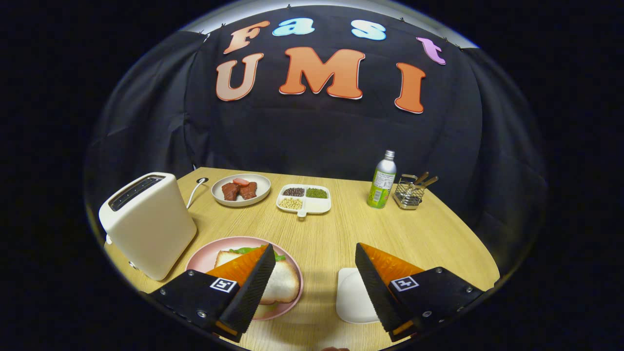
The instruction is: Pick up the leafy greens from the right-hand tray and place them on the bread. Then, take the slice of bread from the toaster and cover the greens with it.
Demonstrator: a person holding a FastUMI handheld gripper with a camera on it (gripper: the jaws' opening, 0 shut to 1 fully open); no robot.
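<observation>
My gripper (pixel 312 253) stands open above the near part of the wooden table (pixel 331 234), with nothing between its fingers. Behind the left finger (pixel 253 287) lies a pink plate (pixel 204 256) holding a slice of bread (pixel 282 282), and a bit of leafy green (pixel 243 250) shows at the bread's far edge. A white toaster (pixel 146 224) stands just left of the plate; its slots look dark, and I cannot tell if bread is inside. Partly hidden behind the right finger (pixel 375 287) is a small white tray (pixel 352 295).
Farther back sit a grey plate of red meat pieces (pixel 241 189), a white divided dish of beans and grains (pixel 304 199), a green bottle (pixel 381 181) and a wire basket of utensils (pixel 410 192). The toaster's cord (pixel 194 191) runs to a table hole.
</observation>
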